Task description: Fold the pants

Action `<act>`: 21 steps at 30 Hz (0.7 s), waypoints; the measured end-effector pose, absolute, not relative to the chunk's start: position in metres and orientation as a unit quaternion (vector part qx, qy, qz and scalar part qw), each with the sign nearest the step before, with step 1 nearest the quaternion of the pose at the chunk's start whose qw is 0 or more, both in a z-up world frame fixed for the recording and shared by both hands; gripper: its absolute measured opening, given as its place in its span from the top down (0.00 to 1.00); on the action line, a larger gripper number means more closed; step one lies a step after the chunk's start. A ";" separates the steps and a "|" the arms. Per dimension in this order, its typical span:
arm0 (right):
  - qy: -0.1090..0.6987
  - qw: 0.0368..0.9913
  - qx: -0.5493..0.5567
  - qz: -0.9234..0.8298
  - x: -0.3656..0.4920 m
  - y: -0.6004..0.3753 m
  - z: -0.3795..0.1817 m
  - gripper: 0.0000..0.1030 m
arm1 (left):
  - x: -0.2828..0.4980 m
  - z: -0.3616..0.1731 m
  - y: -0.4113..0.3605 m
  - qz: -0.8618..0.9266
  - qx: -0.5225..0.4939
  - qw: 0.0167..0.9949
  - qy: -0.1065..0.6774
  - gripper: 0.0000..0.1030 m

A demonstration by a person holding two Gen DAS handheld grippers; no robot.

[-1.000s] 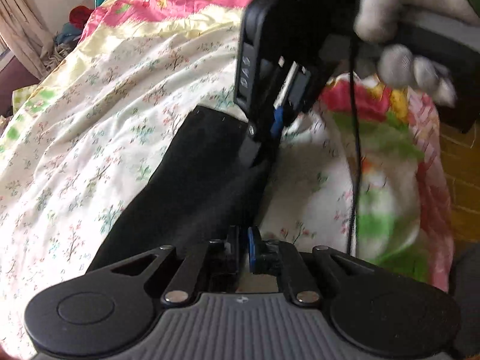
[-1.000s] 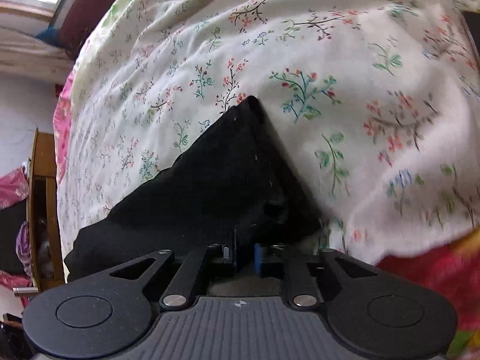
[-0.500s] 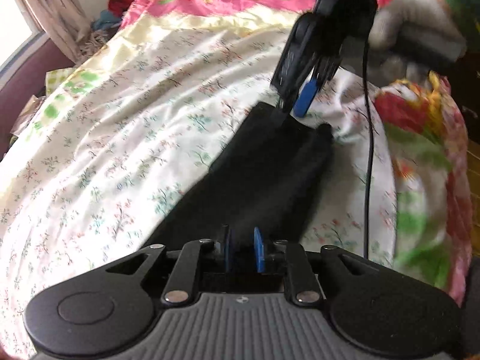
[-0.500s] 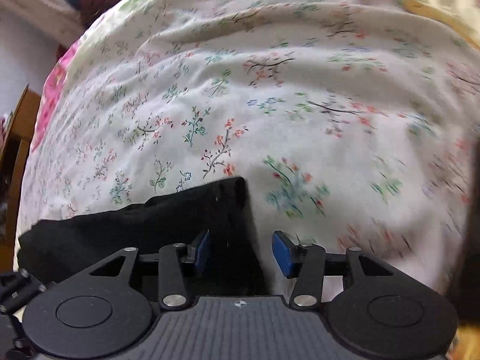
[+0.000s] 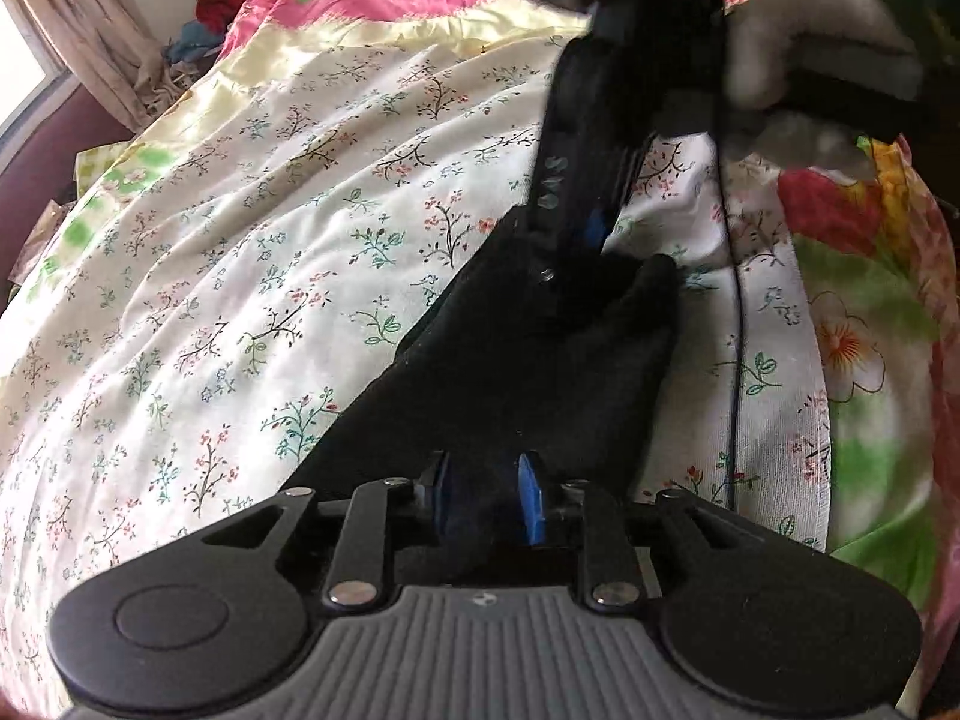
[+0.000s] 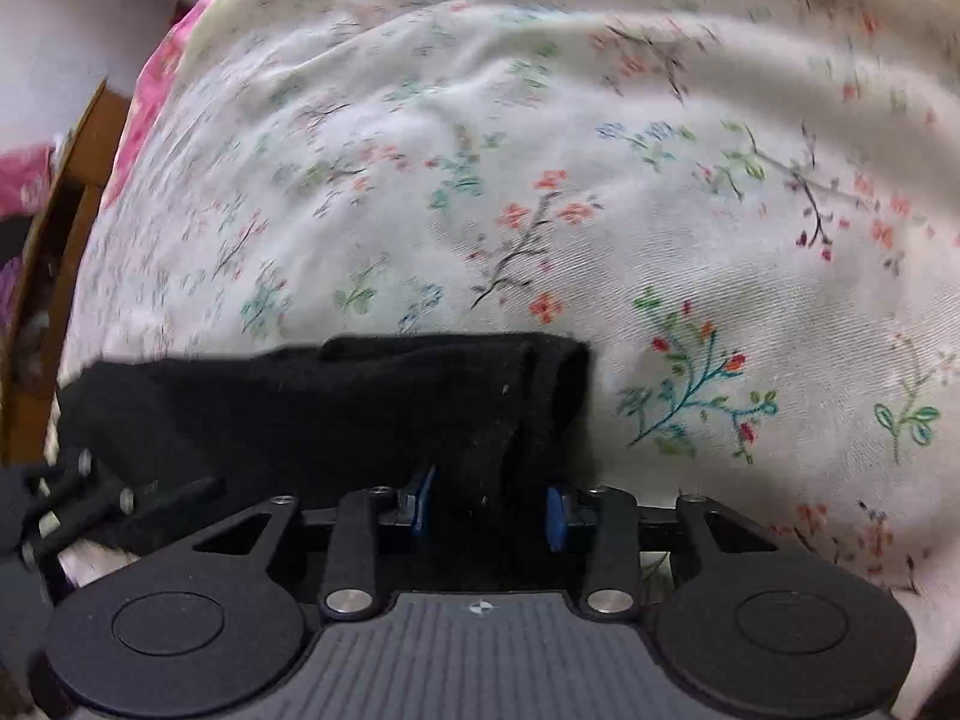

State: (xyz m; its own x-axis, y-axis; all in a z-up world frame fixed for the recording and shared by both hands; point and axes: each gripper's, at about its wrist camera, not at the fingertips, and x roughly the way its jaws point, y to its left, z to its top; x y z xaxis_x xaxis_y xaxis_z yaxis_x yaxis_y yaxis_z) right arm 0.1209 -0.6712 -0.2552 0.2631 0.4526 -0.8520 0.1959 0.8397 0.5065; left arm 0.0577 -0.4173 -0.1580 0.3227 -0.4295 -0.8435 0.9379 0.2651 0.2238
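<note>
Black soft-fabric pants [image 5: 516, 360] lie as a long narrow strip on the bed's white floral sheet [image 5: 240, 300], running from bottom centre of the left wrist view up to centre right. Looks already folded lengthwise, legs stacked; far end shows two layers slightly offset. In the right wrist view the end [image 6: 456, 396] sits lower centre, doubled edge visible, a little bunched at the right corner.

My read: first fold is done, crosswise fold(s) still left. Cloth is limp and will sag if lifted from one point.

Left gripper [image 5: 489, 498]: jaws have just been opening, blue pads part-spread, black fabric lies between them but the pads don't look pressed on it. Right gripper [image 6: 489, 507]: jaws have just been closing, still apart, straddling the pants end, no pinch visible. In the left view it stands over the far end, upper centre right, held by a grey-gloved hand [image 5: 810, 12].

Pink and green patterned bedding [image 5: 870, 360] at right edge.
</note>
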 end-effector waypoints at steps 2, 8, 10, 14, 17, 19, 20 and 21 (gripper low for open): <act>0.597 0.753 0.262 0.088 0.120 -0.667 -0.248 0.79 | 0.060 -0.158 -0.418 -0.475 0.376 0.721 0.337 0.64; 0.594 0.770 0.190 0.132 0.120 -0.625 -0.236 0.68 | 0.065 -0.162 -0.427 -0.478 0.384 0.714 0.339 0.63; 0.596 0.776 0.156 0.131 0.122 -0.614 -0.232 0.96 | 0.064 -0.162 -0.424 -0.478 0.386 0.712 0.339 0.62; 0.612 0.758 0.202 0.102 0.128 -0.638 -0.248 1.00 | 0.067 -0.166 -0.422 -0.470 0.383 0.718 0.343 0.59; 0.603 0.736 0.291 0.101 0.131 -0.654 -0.241 1.00 | 0.075 -0.168 -0.429 -0.471 0.350 0.720 0.369 0.60; 0.585 0.726 0.342 0.116 0.127 -0.662 -0.231 1.00 | 0.076 -0.174 -0.441 -0.490 0.318 0.712 0.390 0.61; 0.581 0.721 0.358 0.118 0.124 -0.667 -0.229 1.00 | 0.075 -0.178 -0.449 -0.502 0.308 0.704 0.397 0.69; 0.584 0.714 0.369 0.118 0.121 -0.671 -0.230 1.00 | 0.070 -0.182 -0.460 -0.512 0.306 0.699 0.395 0.75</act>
